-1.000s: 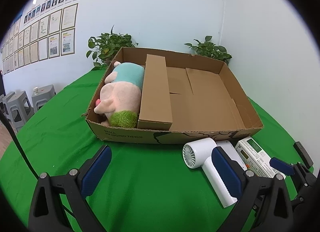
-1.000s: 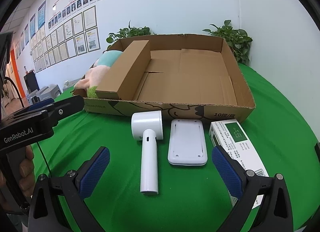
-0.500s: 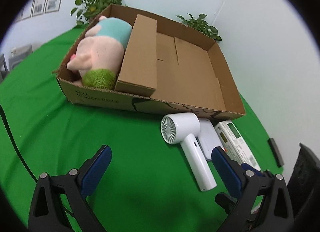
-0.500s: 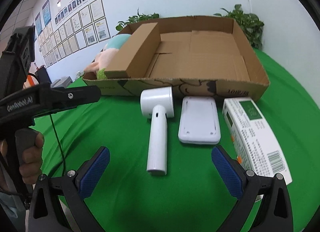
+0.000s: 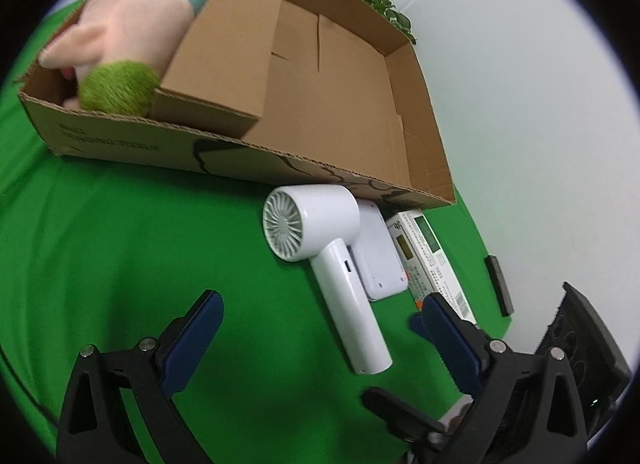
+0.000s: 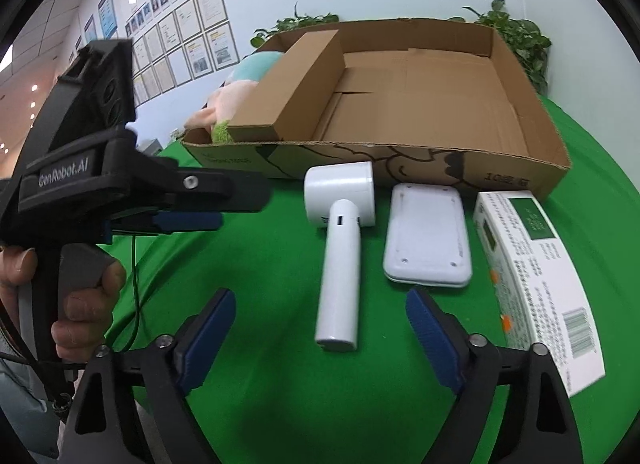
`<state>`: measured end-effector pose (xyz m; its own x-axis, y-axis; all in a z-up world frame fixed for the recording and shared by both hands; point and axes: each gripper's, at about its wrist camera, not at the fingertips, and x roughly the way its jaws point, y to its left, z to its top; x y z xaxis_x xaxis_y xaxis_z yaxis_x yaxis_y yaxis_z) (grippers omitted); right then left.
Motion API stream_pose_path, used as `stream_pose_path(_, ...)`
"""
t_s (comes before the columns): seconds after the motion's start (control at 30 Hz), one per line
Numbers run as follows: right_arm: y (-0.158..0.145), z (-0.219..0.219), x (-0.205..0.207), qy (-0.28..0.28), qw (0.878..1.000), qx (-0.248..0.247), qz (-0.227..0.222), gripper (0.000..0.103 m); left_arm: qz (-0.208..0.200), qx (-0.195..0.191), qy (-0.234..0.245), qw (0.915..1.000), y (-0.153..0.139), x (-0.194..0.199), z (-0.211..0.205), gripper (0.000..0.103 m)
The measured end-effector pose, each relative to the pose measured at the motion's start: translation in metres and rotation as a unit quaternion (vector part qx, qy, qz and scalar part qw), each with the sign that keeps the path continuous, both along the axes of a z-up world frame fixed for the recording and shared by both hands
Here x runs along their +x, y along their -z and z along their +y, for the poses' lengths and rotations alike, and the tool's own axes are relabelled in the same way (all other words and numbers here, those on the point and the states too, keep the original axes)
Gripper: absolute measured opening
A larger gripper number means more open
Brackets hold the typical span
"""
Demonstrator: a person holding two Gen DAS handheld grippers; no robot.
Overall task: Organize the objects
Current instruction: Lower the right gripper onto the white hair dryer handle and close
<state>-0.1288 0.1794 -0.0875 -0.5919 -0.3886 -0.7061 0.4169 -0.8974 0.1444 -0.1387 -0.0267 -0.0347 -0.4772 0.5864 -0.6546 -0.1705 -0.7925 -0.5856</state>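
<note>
My right tongs (image 6: 320, 328) are closing, their pads either side of the white hair dryer (image 6: 340, 260) handle's end but not touching it. My left tongs (image 5: 320, 328) hang spread near the same handle, nothing gripped. The cardboard box (image 6: 520, 160) lies beyond.

Green cloth (image 6: 280, 364) under all. Brown cardboard box (image 6: 516, 160) w/ black line print; in it pink/teal plush (image 5: 132, 12), green fuzzy end. In front of box: white fan (image 6: 340, 232), white pad (image 6: 426, 234), white/green carton (image 6: 532, 264) w/ barcode.
</note>
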Motion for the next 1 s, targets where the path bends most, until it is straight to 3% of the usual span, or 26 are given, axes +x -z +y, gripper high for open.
stream_pose_path(0.1,0.008,-0.010,-0.011,0.001,1.000,0.023,-0.014,0.062,-0.012,0.022,0.007,0.9997,0.004,-0.004,0.003,0.099)
stream_pose_path(0.17,0.015,-0.013,-0.017,0.004,0.999,0.035,-0.027,0.057,-0.019,0.034,0.010,0.9992,0.008,-0.007,0.003,0.098)
stream_pose_path(0.23,0.021,-0.015,-0.019,0.009,0.998,0.047,-0.037,0.036,-0.027,0.042,0.012,0.9987,0.012,-0.007,0.004,0.097)
stream_pose_path(0.3,0.023,-0.017,-0.017,0.013,0.998,0.054,-0.036,0.026,-0.032,0.046,0.015,0.9983,0.014,-0.006,0.004,0.097)
stream_pose_path(0.43,0.020,-0.023,0.001,-0.001,0.997,0.052,-0.050,0.027,-0.043,0.063,0.029,0.9967,0.019,0.002,0.006,0.097)
stream_pose_path(0.57,0.020,-0.028,0.021,-0.020,0.997,0.027,-0.071,0.029,-0.079,0.117,0.055,0.9885,0.031,0.015,0.010,0.091)
stream_pose_path(0.67,0.022,-0.032,0.023,-0.021,0.997,0.024,-0.074,0.044,-0.104,0.138,0.060,0.9832,0.041,0.020,0.016,0.091)
stream_pose_path(0.7,0.022,-0.033,0.021,-0.020,0.997,0.023,-0.074,0.045,-0.105,0.133,0.056,0.9839,0.042,0.020,0.017,0.086)
stream_pose_path(0.8,0.021,-0.034,0.014,-0.009,0.997,0.027,-0.070,0.041,-0.112,0.130,0.050,0.9839,0.043,0.017,0.020,0.078)
stream_pose_path(0.83,0.020,-0.034,0.013,-0.007,0.997,0.027,-0.067,0.028,-0.115,0.131,0.047,0.9836,0.044,0.014,0.021,0.074)
stream_pose_path(1.0,0.018,-0.038,0.011,0.005,0.998,0.034,-0.057,0.027,-0.115,0.126,0.045,0.9843,0.043,0.011,0.025,0.071)
